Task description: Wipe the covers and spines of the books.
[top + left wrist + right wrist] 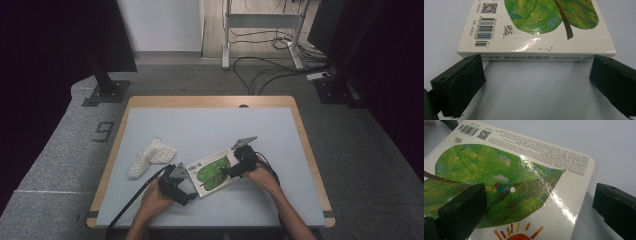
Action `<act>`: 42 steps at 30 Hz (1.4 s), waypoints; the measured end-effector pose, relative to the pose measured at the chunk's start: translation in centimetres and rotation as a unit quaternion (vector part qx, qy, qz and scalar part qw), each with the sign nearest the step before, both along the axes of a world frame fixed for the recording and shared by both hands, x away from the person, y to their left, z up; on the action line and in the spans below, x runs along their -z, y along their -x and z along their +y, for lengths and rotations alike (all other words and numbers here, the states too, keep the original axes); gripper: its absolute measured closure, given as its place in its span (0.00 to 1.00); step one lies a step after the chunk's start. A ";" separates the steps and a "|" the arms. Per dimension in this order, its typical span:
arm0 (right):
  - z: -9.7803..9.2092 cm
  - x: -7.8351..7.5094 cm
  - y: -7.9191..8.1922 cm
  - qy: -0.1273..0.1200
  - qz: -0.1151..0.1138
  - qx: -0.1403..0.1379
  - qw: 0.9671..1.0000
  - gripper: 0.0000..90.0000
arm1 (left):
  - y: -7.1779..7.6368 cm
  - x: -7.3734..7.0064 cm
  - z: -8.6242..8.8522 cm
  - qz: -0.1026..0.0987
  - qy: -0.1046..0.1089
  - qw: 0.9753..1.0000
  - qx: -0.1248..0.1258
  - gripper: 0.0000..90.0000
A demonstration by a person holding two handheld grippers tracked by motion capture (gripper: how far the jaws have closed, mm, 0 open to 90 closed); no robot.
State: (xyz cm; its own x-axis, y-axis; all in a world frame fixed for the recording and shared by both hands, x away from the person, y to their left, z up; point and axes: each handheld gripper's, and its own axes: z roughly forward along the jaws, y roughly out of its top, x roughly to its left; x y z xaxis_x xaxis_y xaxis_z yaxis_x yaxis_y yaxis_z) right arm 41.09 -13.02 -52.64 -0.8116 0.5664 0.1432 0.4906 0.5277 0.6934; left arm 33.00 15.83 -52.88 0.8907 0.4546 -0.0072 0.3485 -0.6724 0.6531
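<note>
The surface (210,120) is a pale grey-blue top with a light wooden rim along its far, left and right edges. It stands on a grey carpeted floor (60,150). Two things lie directly on it. A white knitted cloth (151,156) sits crumpled toward the left, well apart from the far edge. A book (212,171) lies flat near the middle, closer to the near edge, its white cover showing a large green leaf, a barcode and a QR code. Cloth and book lie near each other without touching.
</note>
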 end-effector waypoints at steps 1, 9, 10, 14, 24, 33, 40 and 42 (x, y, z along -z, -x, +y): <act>0.0 0.1 -0.1 0.000 0.002 0.001 1.000 0.00 | 0.0 0.0 0.0 0.000 0.000 1.000 0.000 0.00; 0.3 0.1 -0.2 -0.005 0.005 0.002 1.000 0.00 | 0.0 0.0 0.0 0.000 0.000 1.000 0.000 0.00; 0.3 0.1 -0.2 -0.010 0.007 -0.001 1.000 0.00 | 0.0 0.0 0.0 0.000 0.000 1.000 0.000 0.00; 0.4 0.1 -0.2 -0.013 0.012 -0.002 1.000 0.00 | 0.0 0.0 0.0 0.000 0.000 1.000 0.000 0.00; 0.3 -1.0 0.0 -0.040 0.009 0.007 0.999 0.00 | 0.0 0.0 0.0 0.001 0.000 1.000 -0.001 0.00; -0.3 -2.4 0.2 -0.086 0.004 0.020 0.996 0.00 | 0.0 0.0 0.0 0.001 0.000 1.000 -0.001 0.00; -0.5 -3.0 0.7 -0.097 0.005 0.025 0.995 0.00 | 0.0 0.0 0.0 0.001 0.000 1.000 -0.001 0.00; -0.6 -3.1 0.9 -0.100 0.005 0.026 0.995 0.00 | 0.0 0.0 0.0 0.001 0.000 1.000 -0.001 0.00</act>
